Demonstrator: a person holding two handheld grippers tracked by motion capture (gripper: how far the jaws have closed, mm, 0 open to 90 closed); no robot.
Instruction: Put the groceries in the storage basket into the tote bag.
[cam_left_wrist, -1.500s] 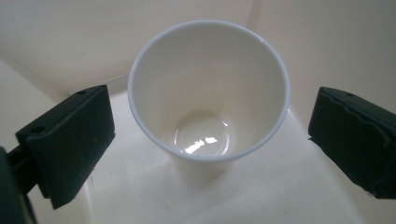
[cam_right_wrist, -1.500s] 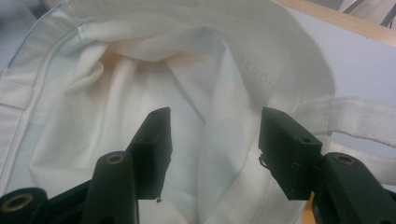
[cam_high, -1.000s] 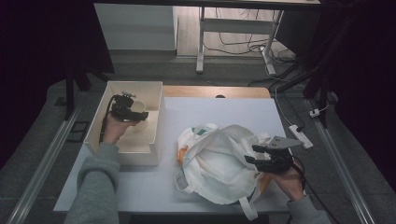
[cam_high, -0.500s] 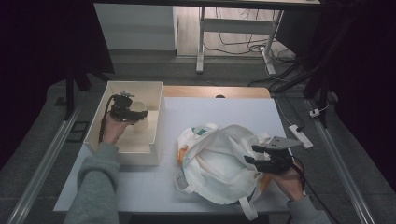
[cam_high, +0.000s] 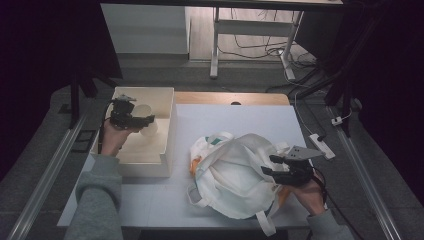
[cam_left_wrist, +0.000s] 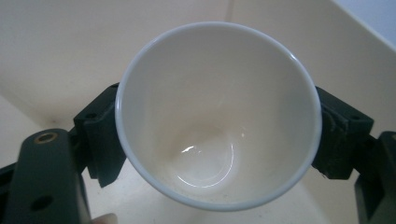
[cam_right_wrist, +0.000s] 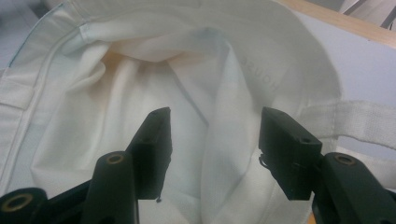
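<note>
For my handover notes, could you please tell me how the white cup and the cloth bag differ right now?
The white cup is rigid, smooth and glossy; the cloth bag is soft and crumpled. The cup is inside the cream bin, clamped by the left tongs, whose jaws have just been closing on it; the bag lies on the table, with the right tongs spread at its mouth, gripping nothing that I can see. The cup looks far smaller. Both are whitish and open-topped.

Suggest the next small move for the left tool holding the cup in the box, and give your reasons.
Probably lift the cup clear of the cream box and carry it toward the white bag. The left tool has its jaws on either side of the cup, seemingly gripping it, above the box floor. The right tool rests at the bag, jaws apart over its fabric, apparently near the opening.
</note>
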